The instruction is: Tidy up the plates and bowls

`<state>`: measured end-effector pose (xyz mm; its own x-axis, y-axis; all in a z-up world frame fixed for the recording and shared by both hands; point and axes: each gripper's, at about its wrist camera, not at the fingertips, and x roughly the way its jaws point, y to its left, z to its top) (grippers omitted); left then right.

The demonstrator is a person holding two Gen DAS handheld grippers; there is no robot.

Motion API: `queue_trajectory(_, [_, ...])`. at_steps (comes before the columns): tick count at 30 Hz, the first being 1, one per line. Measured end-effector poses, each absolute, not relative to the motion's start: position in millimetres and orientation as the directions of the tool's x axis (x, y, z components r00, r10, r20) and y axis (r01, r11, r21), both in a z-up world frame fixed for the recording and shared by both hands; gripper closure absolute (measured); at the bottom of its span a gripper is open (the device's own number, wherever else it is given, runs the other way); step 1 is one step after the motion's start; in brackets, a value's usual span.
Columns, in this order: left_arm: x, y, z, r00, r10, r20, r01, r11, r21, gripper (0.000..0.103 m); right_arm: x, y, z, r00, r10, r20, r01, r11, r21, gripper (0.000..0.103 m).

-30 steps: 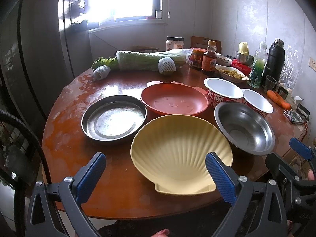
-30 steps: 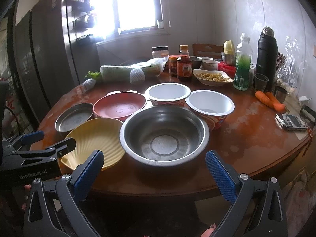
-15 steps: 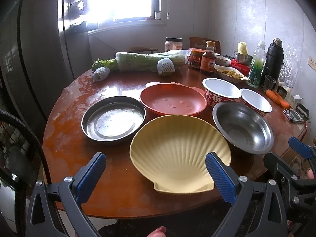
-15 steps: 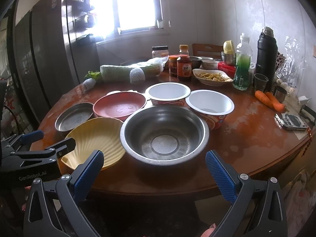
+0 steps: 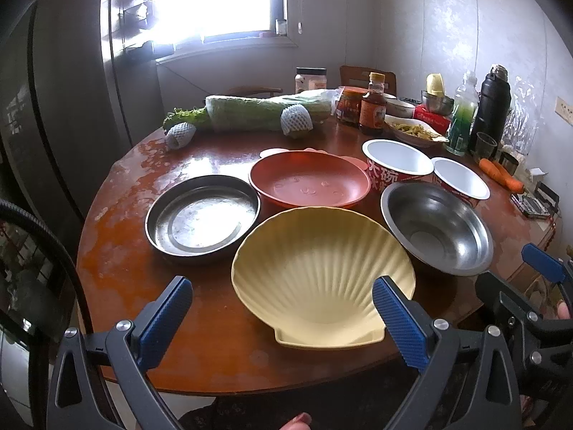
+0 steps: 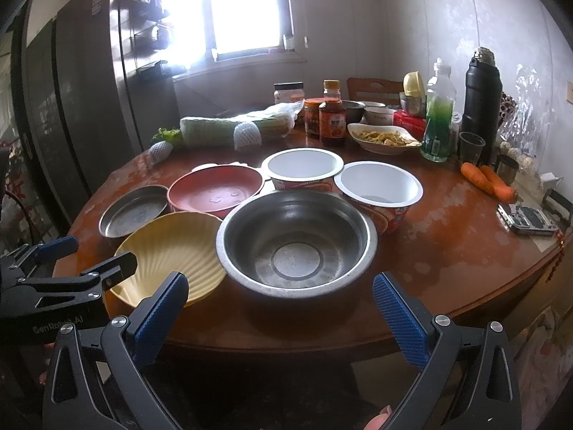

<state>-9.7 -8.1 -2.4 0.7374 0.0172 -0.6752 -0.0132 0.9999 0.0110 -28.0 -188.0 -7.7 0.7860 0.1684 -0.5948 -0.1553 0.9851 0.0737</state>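
Observation:
On the round wooden table (image 5: 118,272) sit a yellow shell-shaped plate (image 5: 322,272) at the front, a flat steel plate (image 5: 202,216) to its left, a red plate (image 5: 309,184) behind it, a steel bowl (image 5: 435,231) to its right, and two white paper bowls (image 5: 397,163) (image 5: 460,181) behind that. My left gripper (image 5: 283,317) is open and empty, just in front of the yellow plate. My right gripper (image 6: 281,313) is open and empty, in front of the steel bowl (image 6: 297,243). The yellow plate (image 6: 168,254) lies to its left.
The far side holds a wrapped cabbage (image 5: 265,113), sauce jars and a bottle (image 5: 372,107), a dish of food (image 6: 381,138), a green bottle (image 6: 438,127), a black thermos (image 6: 480,102), carrots (image 6: 489,182) and a phone (image 6: 528,218). A dark fridge (image 6: 71,107) stands left.
Both grippers stay open and almost still. The left view has drifted very slightly, with the dishes sitting a touch higher in frame.

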Motion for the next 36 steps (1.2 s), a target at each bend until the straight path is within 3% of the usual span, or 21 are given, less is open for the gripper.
queue_trajectory(26, [-9,3,-1,0.747,0.017,-0.664,-0.028,1.0,-0.007,0.002,-28,-186,-3,0.789,0.179,-0.588,-0.162,0.983,0.082,0.0])
queue_trajectory(36, [-3,44,1,0.743,0.067,-0.666,-0.112,0.993,-0.025,0.002,-15,-168,6,0.783,0.243,-0.572,-0.212,0.97,0.121,0.0])
